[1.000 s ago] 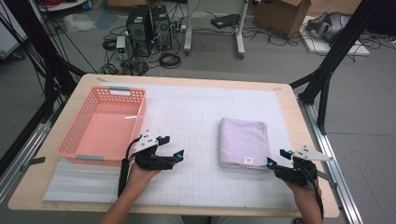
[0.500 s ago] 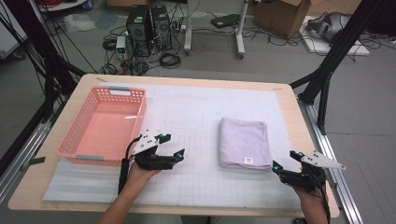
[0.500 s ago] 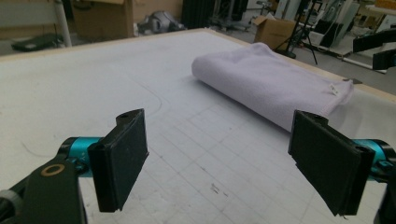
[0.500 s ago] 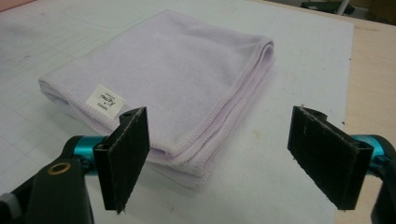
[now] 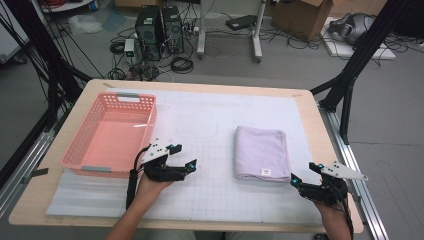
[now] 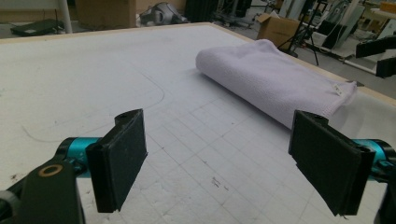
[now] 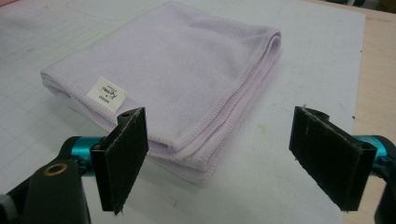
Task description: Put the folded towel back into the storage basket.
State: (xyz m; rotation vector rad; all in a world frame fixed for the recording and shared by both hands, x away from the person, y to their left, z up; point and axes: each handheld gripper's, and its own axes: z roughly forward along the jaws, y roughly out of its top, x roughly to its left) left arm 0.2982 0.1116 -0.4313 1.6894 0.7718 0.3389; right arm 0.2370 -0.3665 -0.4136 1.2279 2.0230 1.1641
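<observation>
A folded lilac towel [image 5: 262, 152] lies flat on the white mat [image 5: 200, 125] of the bench, well to the right of the pink basket [image 5: 112, 135]. The right gripper [image 5: 306, 175] hovers just beyond the towel's near right corner; its jaws have just been opening and stand wide, with nothing between them. The left gripper [image 5: 182, 156] sits between basket and towel, near the basket's front corner, jaws wide and empty, facing the towel.
</observation>
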